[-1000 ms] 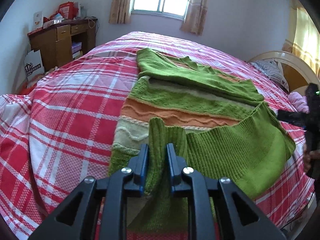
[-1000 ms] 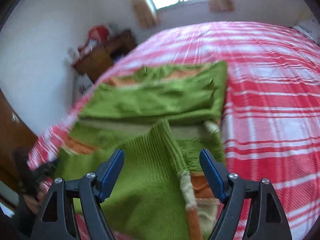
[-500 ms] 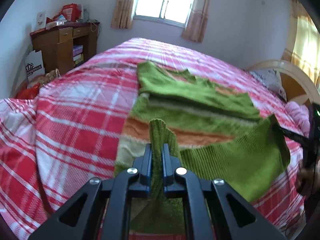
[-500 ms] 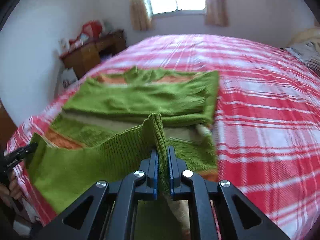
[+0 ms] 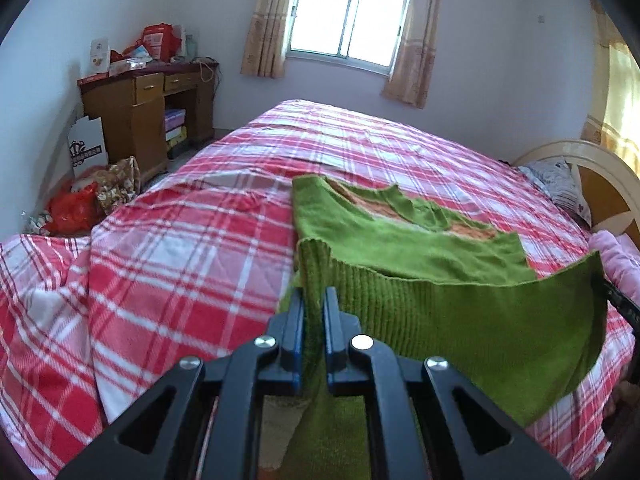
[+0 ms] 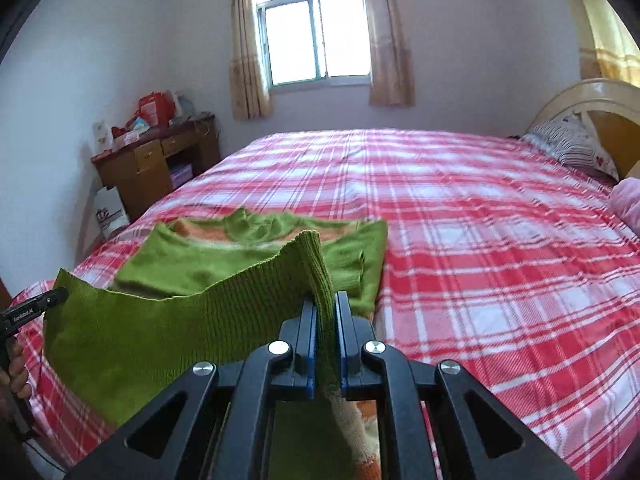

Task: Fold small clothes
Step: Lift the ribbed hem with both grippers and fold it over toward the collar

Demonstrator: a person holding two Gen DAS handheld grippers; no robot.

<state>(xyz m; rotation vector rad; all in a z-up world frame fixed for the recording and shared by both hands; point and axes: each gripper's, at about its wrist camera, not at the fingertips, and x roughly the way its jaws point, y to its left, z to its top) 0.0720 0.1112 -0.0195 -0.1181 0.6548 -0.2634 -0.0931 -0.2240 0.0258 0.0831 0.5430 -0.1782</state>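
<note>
Green ribbed knit fills the near part of both wrist views: each hand-held gripper is clenched on one corner of the sweater's bottom hem. The left hand-held gripper pinches the hem corner on its side, the cloth standing up in a fold between the blue pads, and the right hand-held gripper does the same at the opposite corner. Between them the hem hangs as a raised band, lifted clear of the bed and sagging a little in the middle.

Beyond the band, the upper part of the sweater lies flat on the red plaid bedcover. Its sleeves seem to be already folded in across the chest, since green panels cover the orange and cream stripes and the neckline shows at the far end.

So the side folds look done, and the bottom-to-top fold appears to be in hand. What is left, as I judge it, is to carry the hem toward the neckline, lay it down evenly and let go.

Farther off stand a wooden desk with clutter, a window and the headboard.
</note>
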